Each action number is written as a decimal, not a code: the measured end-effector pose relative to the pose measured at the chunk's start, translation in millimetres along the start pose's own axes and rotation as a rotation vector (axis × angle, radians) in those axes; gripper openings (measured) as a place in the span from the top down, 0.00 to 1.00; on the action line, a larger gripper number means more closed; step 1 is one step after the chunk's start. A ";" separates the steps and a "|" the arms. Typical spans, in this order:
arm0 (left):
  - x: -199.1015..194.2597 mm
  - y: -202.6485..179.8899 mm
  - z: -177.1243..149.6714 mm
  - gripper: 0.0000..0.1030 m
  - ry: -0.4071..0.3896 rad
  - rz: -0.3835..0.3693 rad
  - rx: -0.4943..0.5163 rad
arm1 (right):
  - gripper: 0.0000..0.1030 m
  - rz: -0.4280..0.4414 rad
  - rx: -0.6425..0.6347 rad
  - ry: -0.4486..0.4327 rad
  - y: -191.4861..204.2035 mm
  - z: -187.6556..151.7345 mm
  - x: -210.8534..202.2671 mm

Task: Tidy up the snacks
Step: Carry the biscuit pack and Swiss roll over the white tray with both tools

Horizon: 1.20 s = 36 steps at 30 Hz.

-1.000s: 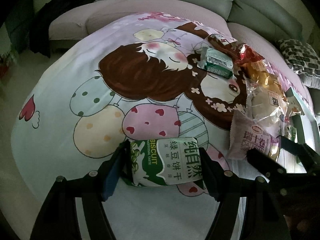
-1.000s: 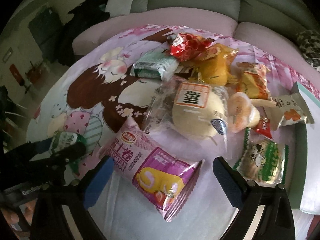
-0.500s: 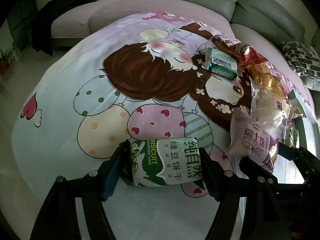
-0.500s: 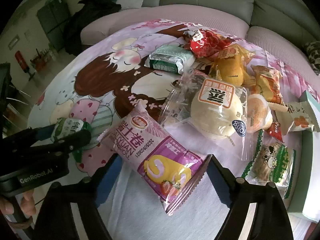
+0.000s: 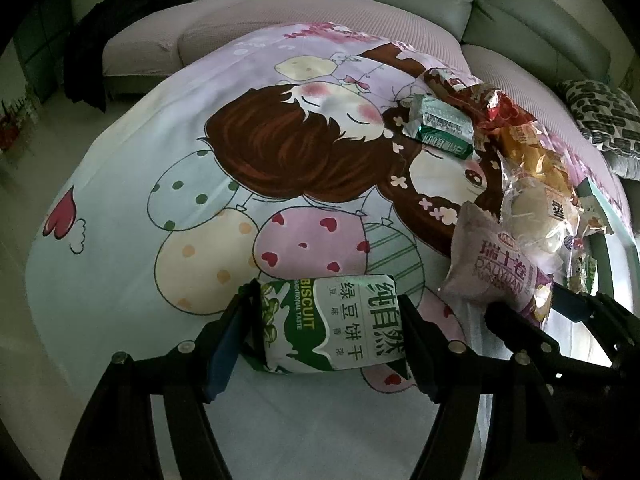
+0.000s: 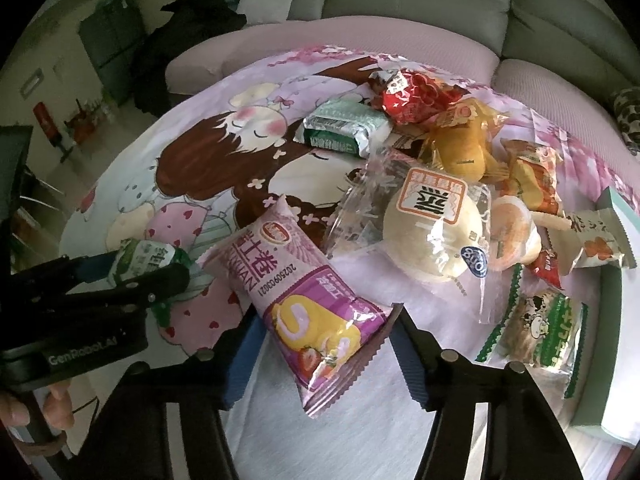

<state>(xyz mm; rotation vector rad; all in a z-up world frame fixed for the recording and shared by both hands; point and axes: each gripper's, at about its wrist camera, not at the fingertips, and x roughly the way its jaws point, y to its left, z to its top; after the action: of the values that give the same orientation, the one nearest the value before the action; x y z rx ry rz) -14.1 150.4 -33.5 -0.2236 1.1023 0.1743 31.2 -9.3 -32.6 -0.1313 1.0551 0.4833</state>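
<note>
Left wrist view cuts off the green biscuit pack's [image 5: 332, 326] near end behind the left claw [image 5: 326, 344], whose pads clamp its two short sides; "BISCUIT" reads clearly on it. Dim light blurs the snack pile [image 6: 460, 168] beyond the right claw [image 6: 320, 344]. Its jaws are closing around the purple Swiss-roll packet [image 6: 296, 292], marked "2025090021", with both pads at the wrapper's edges.

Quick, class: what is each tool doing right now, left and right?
Left tool: closed on the green biscuit packet.
Right tool: jaws closing around the purple Swiss roll packet, pads at its edges.
</note>
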 end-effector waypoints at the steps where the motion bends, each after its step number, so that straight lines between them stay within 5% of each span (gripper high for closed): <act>1: -0.9 -0.1 0.2 0.29 -0.001 0.001 -0.001 | 0.38 0.002 0.002 -0.004 -0.4 -0.4 -1.4; 19: -49.8 -32.1 23.0 0.29 -0.094 0.041 0.051 | 0.43 0.068 0.115 -0.222 -24.3 12.9 -63.8; 36: -68.7 -184.8 44.9 0.29 -0.127 -0.103 0.281 | 0.43 -0.114 0.541 -0.349 -177.1 -16.7 -121.6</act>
<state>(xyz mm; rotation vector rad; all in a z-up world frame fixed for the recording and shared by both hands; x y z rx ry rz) 40.4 -17.8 64.5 -0.0176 0.9738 -0.0586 47.5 -211.0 41.6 0.3599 0.7970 0.0991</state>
